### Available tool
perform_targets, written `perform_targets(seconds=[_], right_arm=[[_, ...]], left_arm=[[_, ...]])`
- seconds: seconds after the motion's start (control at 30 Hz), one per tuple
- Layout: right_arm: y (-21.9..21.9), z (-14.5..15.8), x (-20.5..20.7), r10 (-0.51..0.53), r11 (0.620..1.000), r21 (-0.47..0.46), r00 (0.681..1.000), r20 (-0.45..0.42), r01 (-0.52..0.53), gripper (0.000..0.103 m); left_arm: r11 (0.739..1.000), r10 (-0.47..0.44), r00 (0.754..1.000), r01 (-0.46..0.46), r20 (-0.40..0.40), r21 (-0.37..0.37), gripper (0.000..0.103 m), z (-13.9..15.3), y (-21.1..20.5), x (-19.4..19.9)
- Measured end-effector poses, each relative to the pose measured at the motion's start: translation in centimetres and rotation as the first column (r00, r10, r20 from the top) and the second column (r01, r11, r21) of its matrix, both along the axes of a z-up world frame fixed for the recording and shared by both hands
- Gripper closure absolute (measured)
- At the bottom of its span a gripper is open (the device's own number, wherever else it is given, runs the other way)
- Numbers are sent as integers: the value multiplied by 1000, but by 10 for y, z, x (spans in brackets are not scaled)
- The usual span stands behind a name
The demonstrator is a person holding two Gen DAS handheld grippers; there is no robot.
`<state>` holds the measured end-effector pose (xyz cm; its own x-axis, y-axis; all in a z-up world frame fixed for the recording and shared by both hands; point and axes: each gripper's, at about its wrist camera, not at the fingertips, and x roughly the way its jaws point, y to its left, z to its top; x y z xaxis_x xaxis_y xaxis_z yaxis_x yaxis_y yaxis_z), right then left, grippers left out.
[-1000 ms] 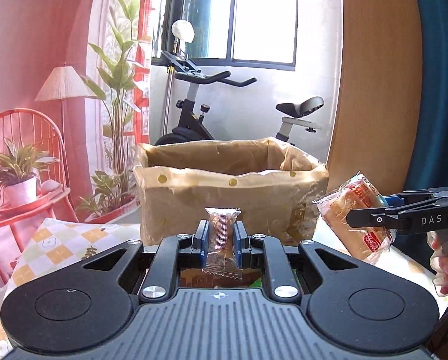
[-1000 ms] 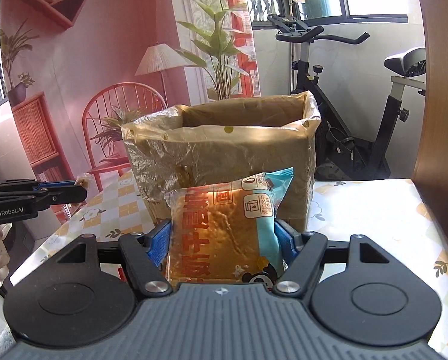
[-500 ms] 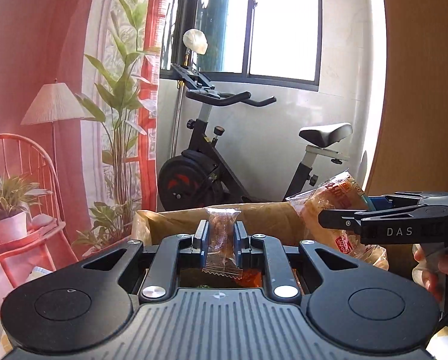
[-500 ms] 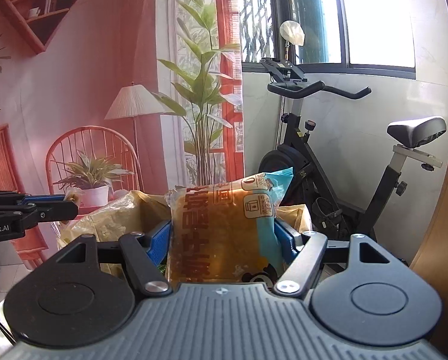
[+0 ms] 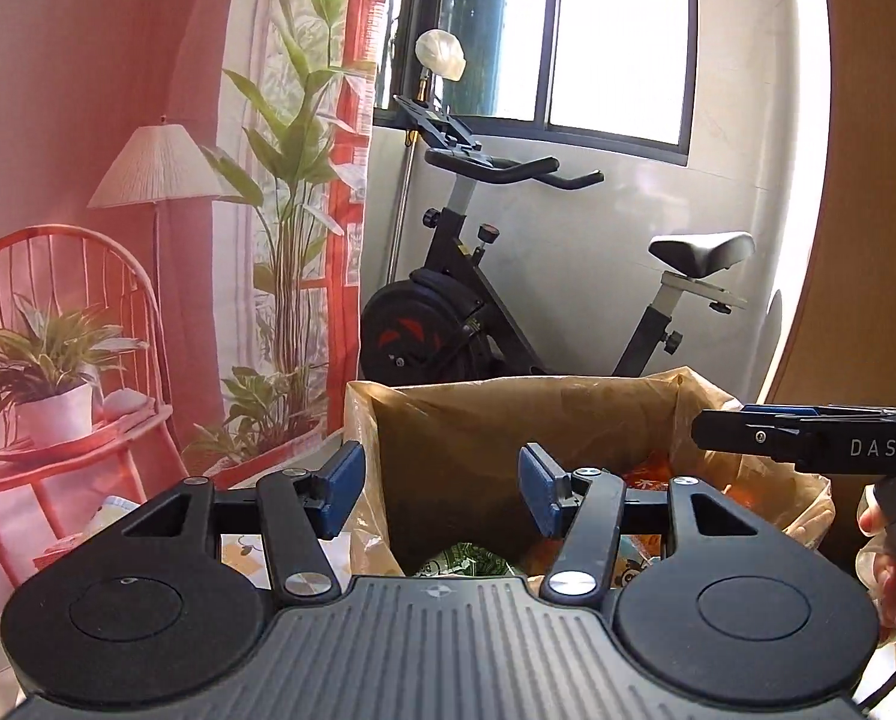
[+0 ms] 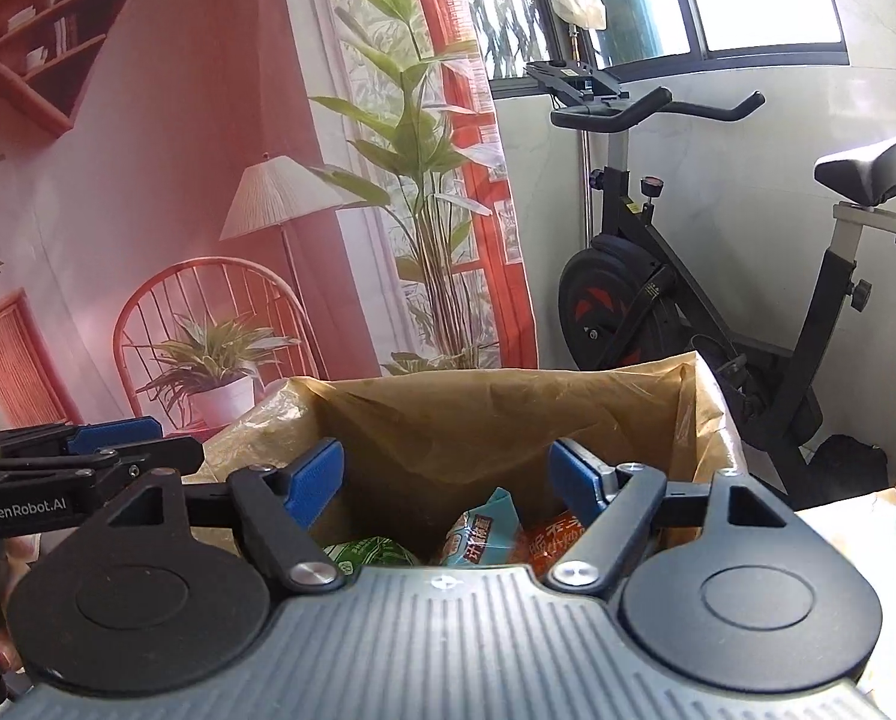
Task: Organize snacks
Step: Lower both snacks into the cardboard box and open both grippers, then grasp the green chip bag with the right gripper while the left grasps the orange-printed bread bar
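Note:
A brown box lined with a clear plastic bag (image 5: 526,420) (image 6: 508,420) stands right below both grippers. My left gripper (image 5: 441,489) hangs over its open top, jaws opening with nothing between the blue pads. My right gripper (image 6: 448,480) is also over the box, jaws opening and empty. Inside lie several snack packs: a green one (image 6: 369,552), the blue and orange bread pack (image 6: 490,534) and an orange pack (image 6: 553,543). The right gripper's finger (image 5: 808,438) shows at the right edge of the left wrist view. The left gripper's finger (image 6: 75,468) shows at the left edge of the right wrist view.
A black exercise bike (image 5: 466,312) (image 6: 658,300) stands behind the box under the window. A printed backdrop with a red chair (image 6: 207,330), a lamp and plants fills the left. A wooden panel (image 5: 868,240) rises at the right. A patterned tablecloth (image 6: 856,528) shows beside the box.
Both grippers moved from in front of the box to over its opening. The left let go of the small wrapped snack and the right let go of the bread pack, which now lies in the box.

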<state>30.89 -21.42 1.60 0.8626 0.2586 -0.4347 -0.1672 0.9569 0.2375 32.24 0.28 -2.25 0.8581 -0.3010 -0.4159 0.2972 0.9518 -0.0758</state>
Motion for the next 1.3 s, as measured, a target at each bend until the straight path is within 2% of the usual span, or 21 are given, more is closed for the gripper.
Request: perform_targets(seconds=[0.23,0.4,0.53,0.63,0.73,0.83,1.0,1.07,1.2,1.3], right_arm=[[2,2,-63,0,997,-80,997,75,6,25],[0,-20,-103,-6,992,-125,996,91,18,12],[2,-52,-124,-38,985,-169,998,42,44,9],[5,-76,-133,-32,982,-184,999,-13,29,10],[11,-96,-138,-9,975,-220,998,-57,-4,10],[13,-113,-134,36,974,-217,993,-112,-60,9],[12,-126,-117,28,976,-208,984,-174,-65,5],[14,-128,-116,38,975,-210,984,-172,-74,5],[11,-131,-114,-3,983,-183,986,-169,-28,5],[-3,-136,-108,-85,989,-133,977,-194,60,5]], left_arm=[[999,31,999,-31,-24,-29,44,-8,26,-52],[997,48,995,-52,-85,-49,44,-32,33,-79],[996,48,989,-57,-137,-62,44,-56,33,-91],[997,49,982,-57,-183,-42,44,-75,31,-98],[997,57,974,-66,-221,-30,44,-89,31,-100],[998,65,972,-69,-225,-7,44,-95,30,-102],[998,65,968,-67,-241,-2,44,-100,30,-102],[998,66,967,-68,-248,0,44,-103,31,-101],[997,75,962,-78,-261,0,44,-108,34,-97],[997,76,961,-79,-265,1,44,-112,35,-93]])
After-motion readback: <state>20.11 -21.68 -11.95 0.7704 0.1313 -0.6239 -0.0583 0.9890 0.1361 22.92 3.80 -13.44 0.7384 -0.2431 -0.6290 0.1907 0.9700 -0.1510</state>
